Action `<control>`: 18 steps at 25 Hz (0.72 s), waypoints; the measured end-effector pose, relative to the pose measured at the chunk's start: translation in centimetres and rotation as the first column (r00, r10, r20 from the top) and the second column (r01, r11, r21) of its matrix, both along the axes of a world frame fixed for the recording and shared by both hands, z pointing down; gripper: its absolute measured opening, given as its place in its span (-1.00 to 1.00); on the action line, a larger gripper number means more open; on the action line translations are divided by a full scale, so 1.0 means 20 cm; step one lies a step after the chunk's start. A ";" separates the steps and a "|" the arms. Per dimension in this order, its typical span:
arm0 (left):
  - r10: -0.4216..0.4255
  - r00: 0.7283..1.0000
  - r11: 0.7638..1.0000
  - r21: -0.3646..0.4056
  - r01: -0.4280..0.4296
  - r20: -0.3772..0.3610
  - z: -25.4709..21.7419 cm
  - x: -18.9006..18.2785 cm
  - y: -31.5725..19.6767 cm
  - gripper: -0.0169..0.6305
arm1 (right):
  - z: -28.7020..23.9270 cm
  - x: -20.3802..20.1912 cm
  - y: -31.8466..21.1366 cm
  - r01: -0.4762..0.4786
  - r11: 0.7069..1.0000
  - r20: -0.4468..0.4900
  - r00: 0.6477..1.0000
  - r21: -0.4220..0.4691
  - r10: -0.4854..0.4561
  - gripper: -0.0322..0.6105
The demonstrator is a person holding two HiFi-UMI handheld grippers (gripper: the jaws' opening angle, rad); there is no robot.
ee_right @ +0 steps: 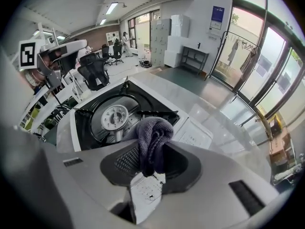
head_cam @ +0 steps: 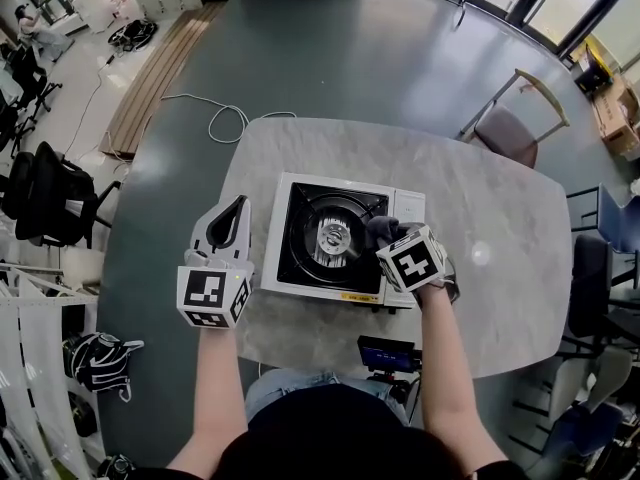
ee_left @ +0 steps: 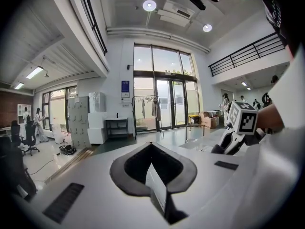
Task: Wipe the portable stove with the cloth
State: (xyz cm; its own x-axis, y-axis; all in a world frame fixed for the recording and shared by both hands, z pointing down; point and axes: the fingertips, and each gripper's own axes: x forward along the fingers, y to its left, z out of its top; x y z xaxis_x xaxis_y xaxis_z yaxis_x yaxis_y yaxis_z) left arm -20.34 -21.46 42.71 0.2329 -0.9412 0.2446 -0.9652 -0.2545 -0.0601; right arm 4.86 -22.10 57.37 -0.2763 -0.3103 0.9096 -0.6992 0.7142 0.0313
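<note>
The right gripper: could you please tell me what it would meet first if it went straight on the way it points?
Probably the portable stove: the right gripper, jaws shut on the cloth, points at its black top beside the burner. The gap is hard to judge.

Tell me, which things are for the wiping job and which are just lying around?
For the job: stove, cloth, right gripper shut on the cloth.

Just lying about: chair, office chairs, small screen at the table edge.
</note>
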 end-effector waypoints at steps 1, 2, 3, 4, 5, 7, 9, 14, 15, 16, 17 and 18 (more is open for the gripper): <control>0.000 1.000 1.000 -0.001 0.000 0.001 0.00 0.00 0.00 -0.91 | 0.00 0.00 -0.03 -0.008 1.000 -0.001 1.000 0.013 0.008 -0.51; 0.001 1.000 1.000 -0.002 -0.001 0.001 0.00 0.00 0.00 -0.91 | 0.01 0.00 -0.06 -0.016 1.000 -0.003 1.000 0.025 0.016 -0.51; 0.002 1.000 1.000 -0.001 -0.002 0.001 0.00 0.00 0.00 -0.91 | 0.01 0.00 -0.09 -0.025 0.999 -0.003 1.000 0.037 0.025 -0.51; 0.003 1.000 1.000 0.001 -0.003 0.000 0.00 0.00 0.00 -0.91 | 0.01 -0.01 -0.11 -0.032 0.998 -0.002 0.999 0.047 0.032 -0.51; 0.003 1.000 1.000 0.003 -0.003 -0.001 0.00 -0.01 0.00 -0.91 | 0.01 -0.01 -0.12 -0.035 0.998 -0.001 0.999 0.054 0.035 -0.51; 0.000 1.000 1.000 0.009 0.000 -0.002 -0.02 -0.02 0.00 -0.91 | 0.01 -0.01 -0.14 -0.033 0.998 -0.001 0.999 0.059 0.033 -0.51; -0.004 1.000 1.000 0.013 0.004 -0.003 -0.02 -0.03 0.01 -0.91 | -0.02 0.00 -0.13 -0.046 0.997 0.012 0.999 0.063 0.045 -0.51; -0.009 1.000 1.000 0.025 0.009 -0.012 -0.03 -0.04 0.01 -0.91 | -0.25 0.01 -0.23 -0.089 0.986 0.107 0.991 0.144 0.074 -0.51; -0.007 1.000 1.000 0.027 0.008 -0.014 -0.03 -0.04 0.01 -0.91 | -0.29 0.01 -0.26 -0.081 0.984 0.115 0.991 0.159 0.063 -0.51; -0.005 1.000 1.000 0.029 0.006 -0.015 -0.04 -0.04 0.01 -0.91 | -0.32 0.00 -0.29 -0.064 0.983 0.113 0.993 0.173 0.044 -0.51; -0.003 1.000 1.000 0.031 0.004 -0.016 -0.04 -0.04 0.01 -0.91 | -0.35 -0.01 -0.32 -0.036 0.982 0.104 0.994 0.186 0.016 -0.51; -0.002 1.000 0.999 0.032 0.002 -0.016 -0.04 -0.04 0.01 -0.91 | -0.37 -0.03 -0.34 0.001 0.980 0.095 0.995 0.199 -0.021 -0.51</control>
State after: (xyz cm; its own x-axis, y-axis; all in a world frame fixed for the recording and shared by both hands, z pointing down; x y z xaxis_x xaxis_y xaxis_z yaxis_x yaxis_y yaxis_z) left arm -21.10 -21.20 41.92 0.2349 -0.9490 0.2105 -0.9666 -0.2509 -0.0526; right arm 4.31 -28.89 50.06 -0.3637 -0.4782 0.7994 -0.6980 0.7082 0.1061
